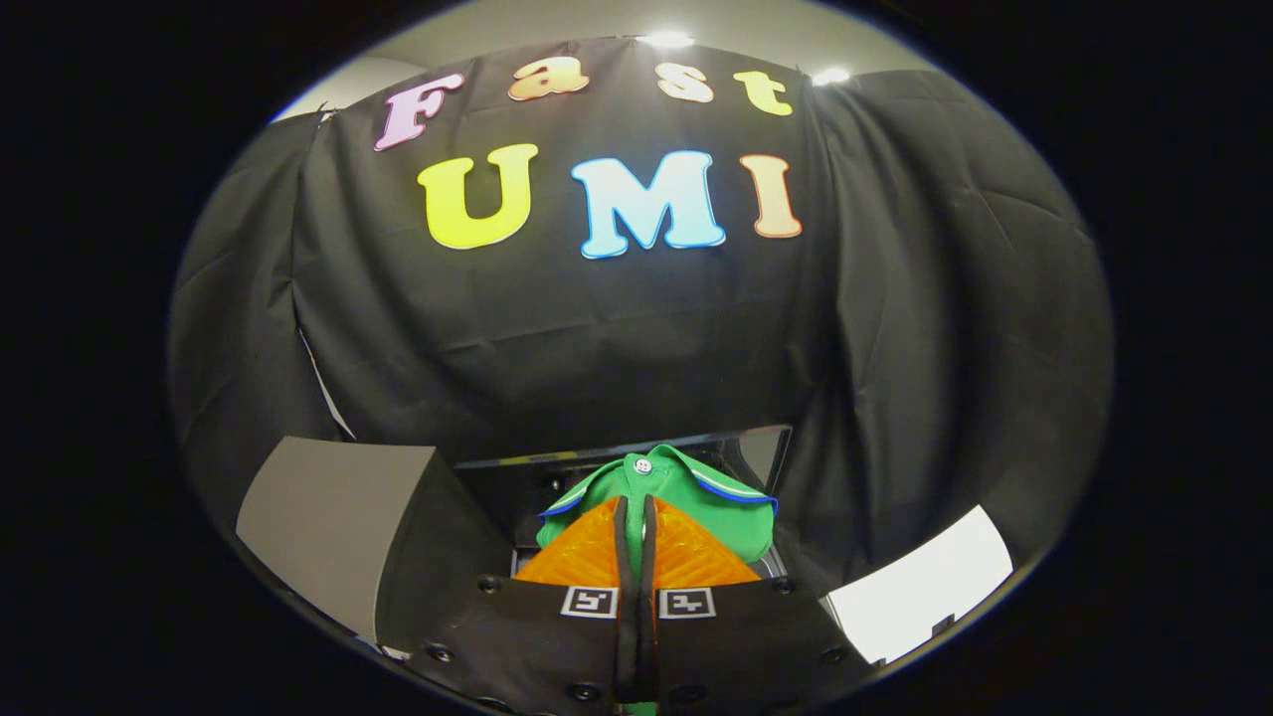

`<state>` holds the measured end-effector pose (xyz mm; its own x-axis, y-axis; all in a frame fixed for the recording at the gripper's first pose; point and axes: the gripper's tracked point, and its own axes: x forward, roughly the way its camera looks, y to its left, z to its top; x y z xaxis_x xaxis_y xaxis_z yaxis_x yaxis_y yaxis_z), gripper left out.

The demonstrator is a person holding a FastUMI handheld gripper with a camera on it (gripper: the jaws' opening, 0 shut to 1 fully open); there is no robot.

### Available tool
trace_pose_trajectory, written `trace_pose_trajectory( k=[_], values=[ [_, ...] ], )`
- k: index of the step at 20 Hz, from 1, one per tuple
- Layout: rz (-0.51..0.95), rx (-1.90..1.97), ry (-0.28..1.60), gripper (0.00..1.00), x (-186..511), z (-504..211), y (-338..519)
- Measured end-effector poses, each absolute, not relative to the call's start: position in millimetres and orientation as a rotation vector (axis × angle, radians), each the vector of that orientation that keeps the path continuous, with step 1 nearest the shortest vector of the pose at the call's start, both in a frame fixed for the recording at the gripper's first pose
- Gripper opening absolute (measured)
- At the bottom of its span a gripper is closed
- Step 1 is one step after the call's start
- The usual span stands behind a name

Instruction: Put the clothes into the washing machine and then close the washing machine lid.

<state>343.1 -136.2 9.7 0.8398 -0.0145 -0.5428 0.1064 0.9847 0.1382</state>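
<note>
Between my fingers, pressed nearly together, hangs a green polo shirt (pixel 686 497): the gripper (pixel 634 517) is pinching a fold of its fabric, with the collar, its blue-and-white trim and a small white button (pixel 642 464) standing just beyond the fingertips. Most of the garment droops below and behind the fingers, so I cannot judge how much cloth is actually caught in the pinch. Just beyond the shirt I read a dark opening with a raised, glossy panel behind it, probably the washing machine (pixel 537 487) with its lid (pixel 761 452) up, though the view is dim there and I hold that loosely. A grey board (pixel 328 517) lies off to one side of the machine and a white surface (pixel 920 592) to the other. Judgement: shirt is lifted and carried over or near the drum mouth; release and lid closing are not yet done. Risks from here: a thin pinch could let the fabric slip out short of the opening; a trailing hem or sleeve could drape over the rim and later jam the lid; releasing too high or off-centre could drop it beside the machine.
</note>
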Motion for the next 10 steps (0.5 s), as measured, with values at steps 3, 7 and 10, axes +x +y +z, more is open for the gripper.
trace_pose_trajectory(
  k=[3, 7, 10],
  values=[
    [-0.064, 0.177, 0.615, 0.01, 341, -18, -137],
    [-0.064, 0.196, 0.663, 0.01, 341, -55, -140],
    [-0.074, 0.205, 0.690, 0.01, 343, -80, -142]
  ],
)
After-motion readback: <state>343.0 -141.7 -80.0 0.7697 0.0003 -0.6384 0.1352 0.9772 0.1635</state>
